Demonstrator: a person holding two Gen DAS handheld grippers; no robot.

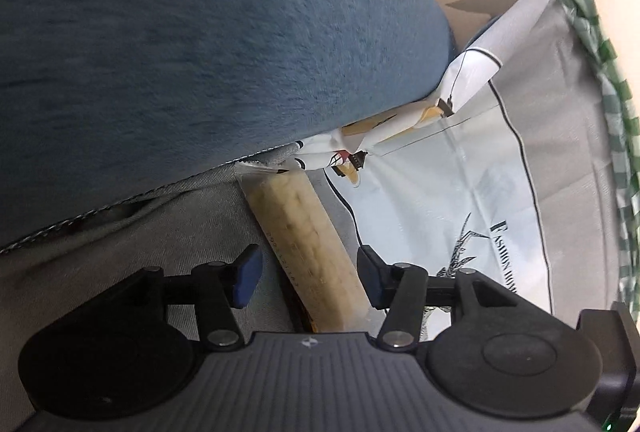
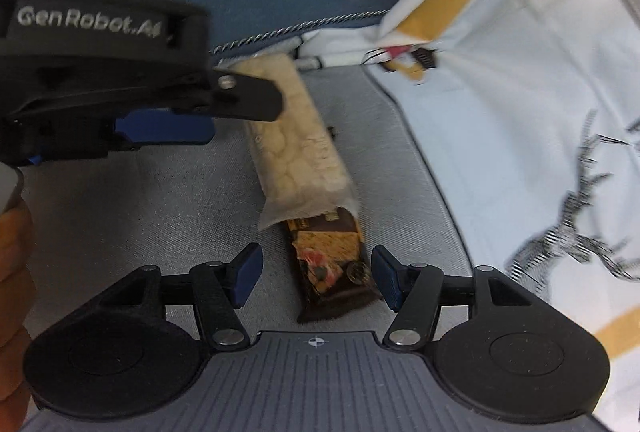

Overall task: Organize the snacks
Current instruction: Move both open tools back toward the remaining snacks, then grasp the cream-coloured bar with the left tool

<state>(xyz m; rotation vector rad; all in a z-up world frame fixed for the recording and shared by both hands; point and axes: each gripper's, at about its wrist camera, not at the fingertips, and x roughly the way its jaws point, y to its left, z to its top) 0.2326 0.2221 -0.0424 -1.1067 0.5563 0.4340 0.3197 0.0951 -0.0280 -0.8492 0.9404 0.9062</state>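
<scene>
- The left gripper (image 1: 308,274), black with blue rubber pads, has its jaws about half open. The long pale snack pack (image 1: 308,244), a clear crinkly wrapper full of beige round crackers, lies between the pads, but the pads do not press on it; a small gap shows on each side.
- The right gripper (image 2: 316,278), of the same black plastic with blue pads, also stands about half open. The dark brown snack bar (image 2: 334,264), in a glossy wrapper with an orange and red print, lies between its pads and is not squeezed.
- Both snacks rest on the grey woven seat cushion (image 2: 140,200), which has a fine ribbed texture. The sealed flat end of the pale pack overlaps the top of the dark bar, and its far end reaches the blue backrest.
- The blue backrest cushion (image 1: 180,44) looks soft and fuzzy, with a twisted cord along its lower edge.
- To the right lies the white smooth fabric bag (image 1: 460,192) with thin black lines and a printed deer; its wall is wrinkled and folded at the top.
- In the right wrist view a hand (image 2: 14,252) holds the left gripper at the left edge.
</scene>
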